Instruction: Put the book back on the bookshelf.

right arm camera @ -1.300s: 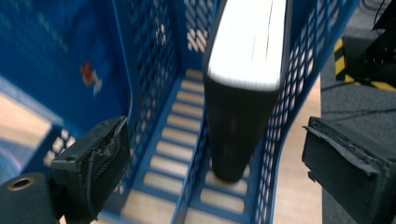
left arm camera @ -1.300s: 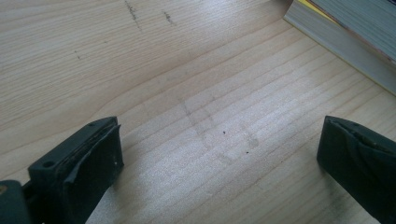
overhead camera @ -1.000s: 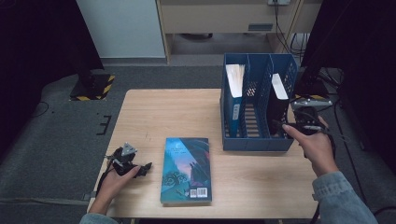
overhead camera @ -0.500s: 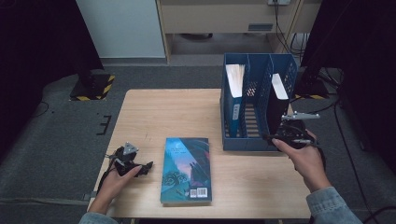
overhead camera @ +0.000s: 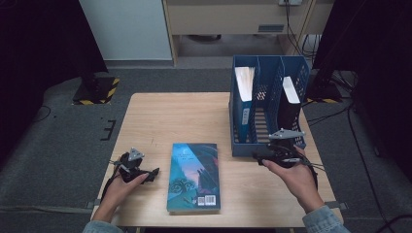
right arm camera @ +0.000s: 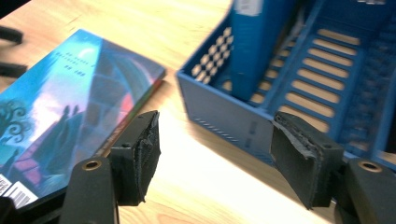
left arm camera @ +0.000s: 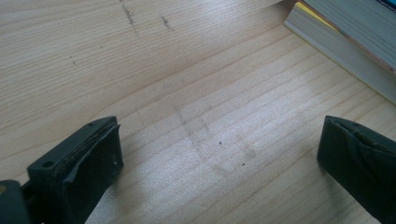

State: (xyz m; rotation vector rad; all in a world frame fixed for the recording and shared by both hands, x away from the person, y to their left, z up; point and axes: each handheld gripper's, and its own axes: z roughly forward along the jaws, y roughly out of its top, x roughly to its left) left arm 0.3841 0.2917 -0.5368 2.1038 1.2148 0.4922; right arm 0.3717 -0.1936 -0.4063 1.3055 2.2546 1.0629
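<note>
A paperback with a blue-green cover (overhead camera: 194,175) lies flat near the table's front edge; it also shows as the paperback (right arm camera: 60,107) and its page edge (left arm camera: 345,42). My left gripper (overhead camera: 153,173) rests on the wood just left of it, open, with bare table between its jaws (left arm camera: 219,144). My right gripper (overhead camera: 256,158) hovers low in front of the blue file rack (overhead camera: 269,145) and points left toward the paperback. Its jaws (right arm camera: 215,140) have just been closing and stand partly apart with nothing between them.
The rack (right arm camera: 224,112) holds an upright blue book (overhead camera: 244,104) in its left slot and a dark book (overhead camera: 290,104) in its right slot. Bare wood lies between paperback and rack. Cables trail off the table's right side.
My right hand has come from the rack's right side down and left to its front wall, and its jaws have narrowed. The left hand and the paperback have stayed put.
</note>
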